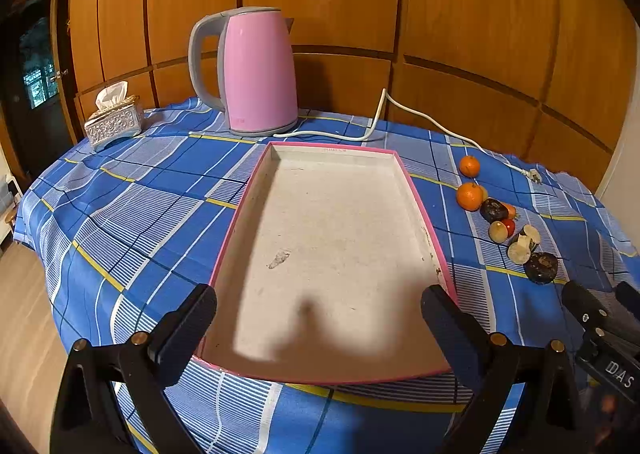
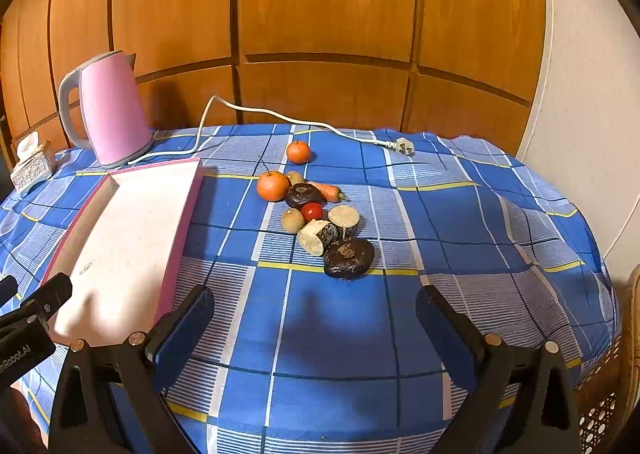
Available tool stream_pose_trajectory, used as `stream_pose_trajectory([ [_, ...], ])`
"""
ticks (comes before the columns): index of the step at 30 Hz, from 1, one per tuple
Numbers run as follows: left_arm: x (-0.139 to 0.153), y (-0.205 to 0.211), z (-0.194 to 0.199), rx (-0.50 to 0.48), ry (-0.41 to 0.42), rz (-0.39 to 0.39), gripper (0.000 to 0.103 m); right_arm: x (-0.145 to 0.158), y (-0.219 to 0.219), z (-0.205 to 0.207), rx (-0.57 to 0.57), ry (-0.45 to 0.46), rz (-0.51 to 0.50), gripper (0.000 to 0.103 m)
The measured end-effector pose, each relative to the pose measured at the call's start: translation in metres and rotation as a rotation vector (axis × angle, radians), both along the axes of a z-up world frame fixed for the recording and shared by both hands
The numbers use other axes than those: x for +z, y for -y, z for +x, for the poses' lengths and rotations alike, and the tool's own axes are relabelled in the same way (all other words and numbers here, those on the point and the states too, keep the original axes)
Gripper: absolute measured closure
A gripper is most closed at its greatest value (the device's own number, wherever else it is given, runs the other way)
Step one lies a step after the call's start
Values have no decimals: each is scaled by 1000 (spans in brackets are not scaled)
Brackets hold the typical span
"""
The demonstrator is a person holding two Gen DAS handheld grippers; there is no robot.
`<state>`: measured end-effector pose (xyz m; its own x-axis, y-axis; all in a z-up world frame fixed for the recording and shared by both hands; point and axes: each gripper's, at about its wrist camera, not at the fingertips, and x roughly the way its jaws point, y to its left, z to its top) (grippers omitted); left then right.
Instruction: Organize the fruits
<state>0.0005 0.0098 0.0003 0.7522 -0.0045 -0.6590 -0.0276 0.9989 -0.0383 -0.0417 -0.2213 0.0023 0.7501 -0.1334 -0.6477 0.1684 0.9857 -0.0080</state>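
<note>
Fruits point(image 2: 316, 210) heaped beside bare tray point(image 1: 424, 210) | left gripper point(image 1: 320, 318), right gripper point(image 2: 314, 318): jaws spread, empty | risk: round orange point(image 2: 272, 185) may roll; nudged heap scatters

Wood-panelled wall point(image 2: 320, 14) behind table in blue checked cloth point(image 2: 340, 334).

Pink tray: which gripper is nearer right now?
Left. The left gripper straddles the pink tray at its near end; the right gripper is off to its right, over bare cloth.
</note>
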Motion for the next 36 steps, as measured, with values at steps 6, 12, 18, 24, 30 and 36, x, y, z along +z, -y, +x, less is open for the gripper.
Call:
stream_pose_trajectory([
  [6,0,-1,0,0,-1,-1,0,0,-1,0,0,1,-1,1],
  [12,1,-2,0,-2,-1,-4,0,0,1,0,-1,5,-4,1],
  [18,1,-2,0,-2,-1,-4,0,1,3,0,-3,9,-11,1],
  [24,0,-2,0,-2,-1,-3,0,1,6,0,-8,9,-17,1],
  [30,-1,-3,-1,-3,-6,-3,0,2,17,4,-28,7,-25,1],
  [36,-3,-2,0,-6,-14,-3,0,3,33,10,-46,-12,-27,1],
])
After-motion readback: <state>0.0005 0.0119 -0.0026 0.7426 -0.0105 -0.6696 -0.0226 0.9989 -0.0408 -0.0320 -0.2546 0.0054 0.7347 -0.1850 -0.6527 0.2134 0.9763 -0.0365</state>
